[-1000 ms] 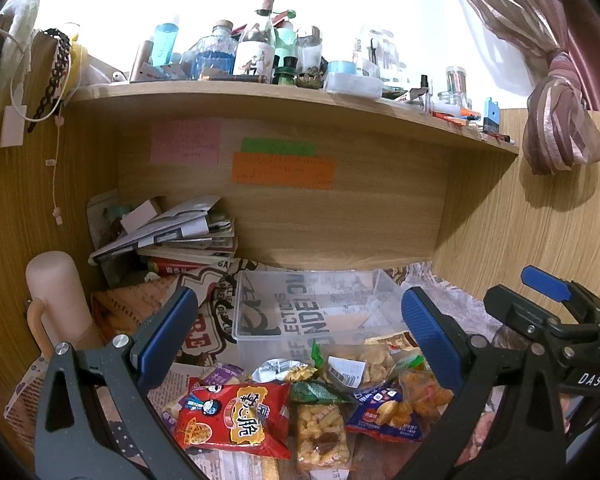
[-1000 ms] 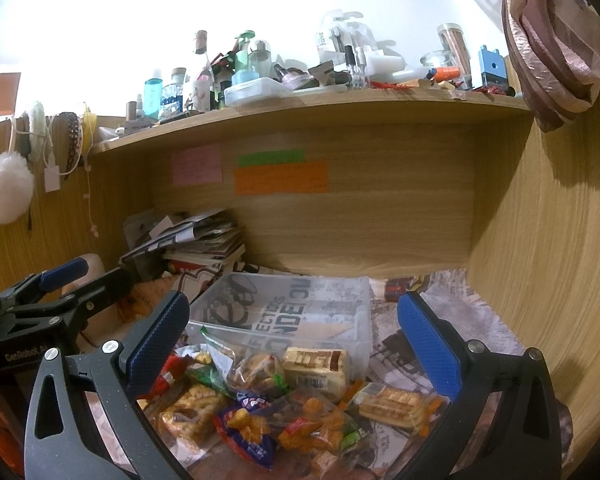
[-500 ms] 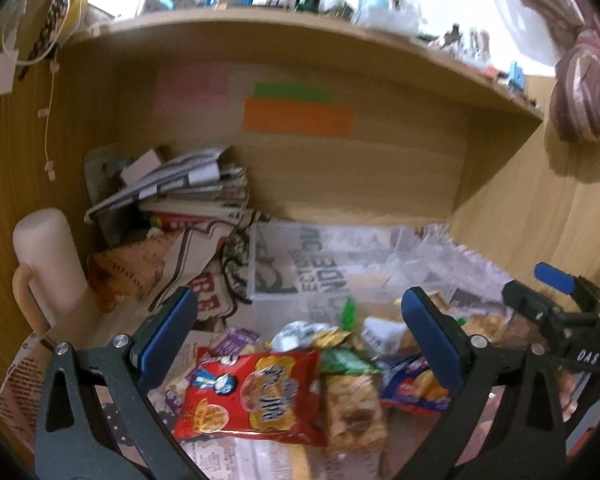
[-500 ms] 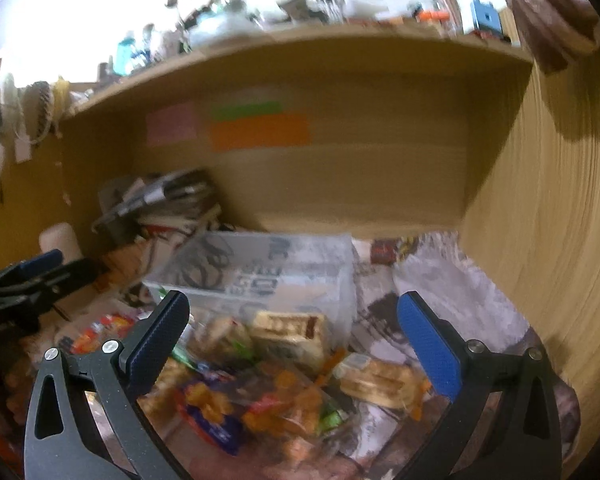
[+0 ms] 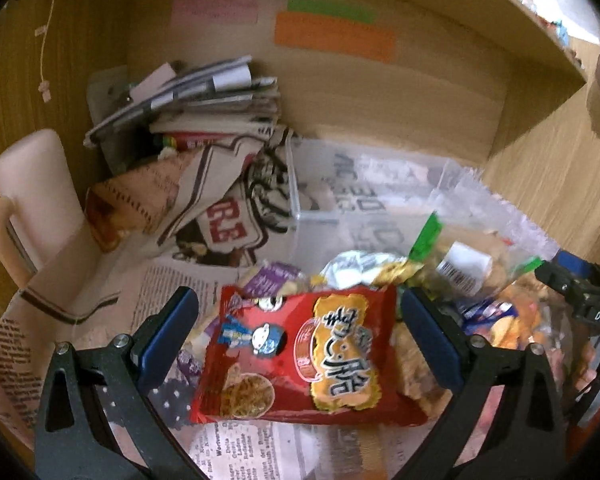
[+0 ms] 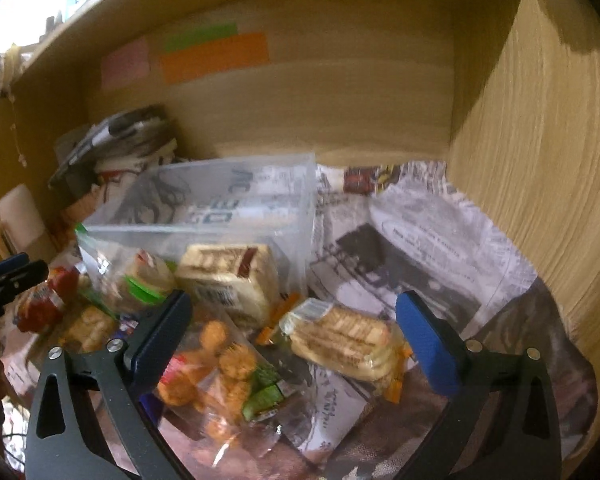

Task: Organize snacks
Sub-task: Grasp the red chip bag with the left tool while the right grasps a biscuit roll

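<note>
Newspaper-lined desk [image 6: 420, 248]: left tongs [image 5: 300, 334] spread around red snack bag [image 5: 300, 356]; right tongs [image 6: 292, 332] spread, empty.

I note the left gripper [image 5: 299, 332] has two matte black plastic arms, each with a triangular cut-out and silver screw heads near the joint. Its fingers [image 5: 168, 336] carry dark blue pads with a fine ribbed texture. My right gripper [image 6: 293, 338] is built the same: black arms, triangular cut-outs, paired silver screws, blue pads [image 6: 426, 346]. Seen from the left wrist camera, the right unit's black body bears white lettering reading "DAS" and a blue tip. No cables are discernible on either unit; frames are somewhat blurred.
</note>
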